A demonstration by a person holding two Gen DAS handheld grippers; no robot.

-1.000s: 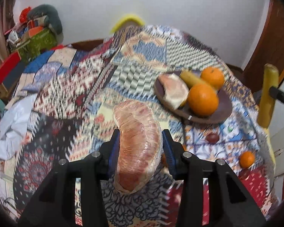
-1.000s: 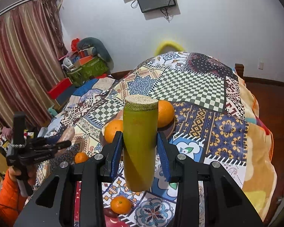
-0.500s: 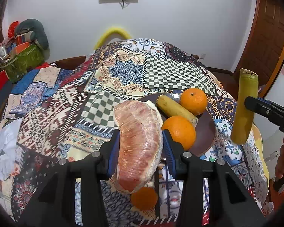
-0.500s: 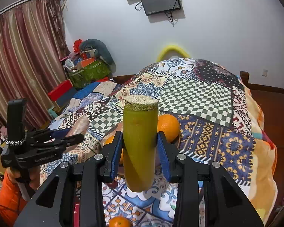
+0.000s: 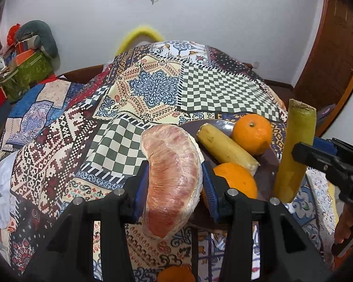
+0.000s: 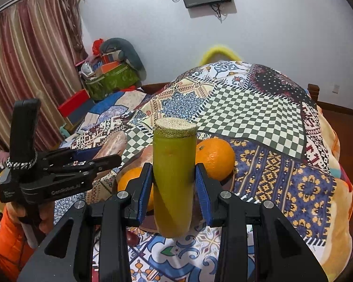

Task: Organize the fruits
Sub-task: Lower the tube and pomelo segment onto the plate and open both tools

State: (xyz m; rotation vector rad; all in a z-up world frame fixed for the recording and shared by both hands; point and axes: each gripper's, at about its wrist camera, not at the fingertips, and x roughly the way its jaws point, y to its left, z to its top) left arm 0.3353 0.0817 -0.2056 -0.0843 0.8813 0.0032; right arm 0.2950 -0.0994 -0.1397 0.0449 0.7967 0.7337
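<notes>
The left gripper is clamping a wrapped pomelo segment; the right gripper is gripping an upright sugarcane piece, both near the fruit plate.

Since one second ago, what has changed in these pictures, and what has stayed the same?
Both hands moved in toward the brown plate: the left gripper brought its wrapped pomelo segment up to the near rim, and the right gripper carried its green-yellow sugarcane piece over the plate's edge. Nothing was released. Both grips are unchanged, and the fruit visible on the plate has not moved.
</notes>
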